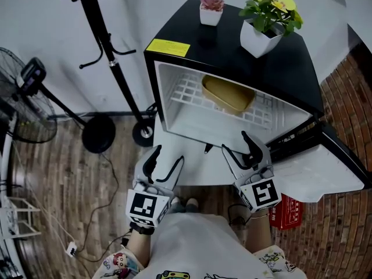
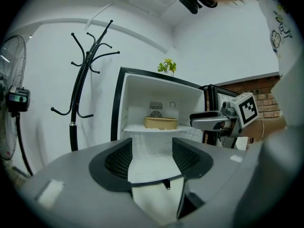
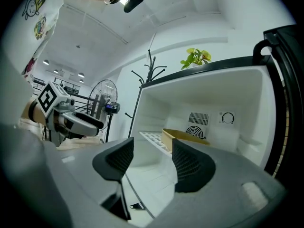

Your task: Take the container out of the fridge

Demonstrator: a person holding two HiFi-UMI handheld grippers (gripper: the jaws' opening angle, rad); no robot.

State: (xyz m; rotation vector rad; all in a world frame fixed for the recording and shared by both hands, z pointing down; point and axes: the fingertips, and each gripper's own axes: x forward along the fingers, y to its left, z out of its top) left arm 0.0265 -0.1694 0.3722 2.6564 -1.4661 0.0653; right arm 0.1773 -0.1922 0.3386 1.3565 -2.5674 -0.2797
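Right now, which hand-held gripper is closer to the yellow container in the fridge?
Right. The right hand-held gripper is open just outside the fridge, almost straight in front of the container. The left hand-held gripper is also outside, farther off toward the fridge's left side.

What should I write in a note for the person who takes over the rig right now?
Left tongs: open, empty, in front of the fridge.
Right tongs: open, empty, beside them.
Container: on the wire shelf inside the fridge, untouched.
Done: door is open.
Left to do: reach in, grip the container, take it out.
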